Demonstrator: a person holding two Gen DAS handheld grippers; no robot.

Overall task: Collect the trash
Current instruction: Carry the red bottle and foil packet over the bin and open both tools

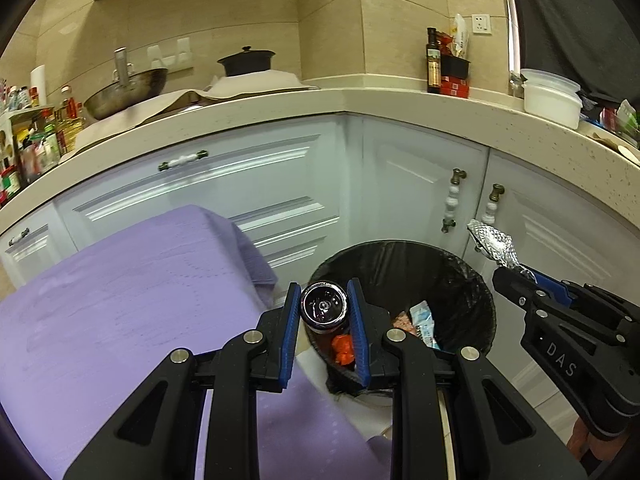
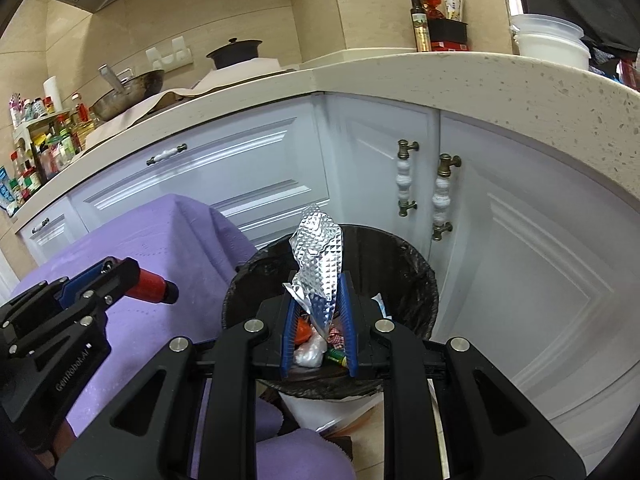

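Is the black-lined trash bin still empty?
No, the black-lined trash bin already holds wrappers and other scraps at its bottom.

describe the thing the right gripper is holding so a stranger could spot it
Find the black-lined trash bin on the floor by the white cabinets. Above its rim, the right gripper pinches a crumpled foil wrapper. Its shiny silver, diamond-embossed surface sets it apart from the other trash.

1. A small red cylindrical bottle with a shiny round end point(image 1: 323, 307) is pinched level above the near rim of the bin.
2. A crumpled sheet of embossed silver foil point(image 2: 318, 256) stands upright, clamped over the bin.
3. A round black-lined waste bin point(image 1: 460, 276) stands on the floor against the white cabinets and holds wrappers.
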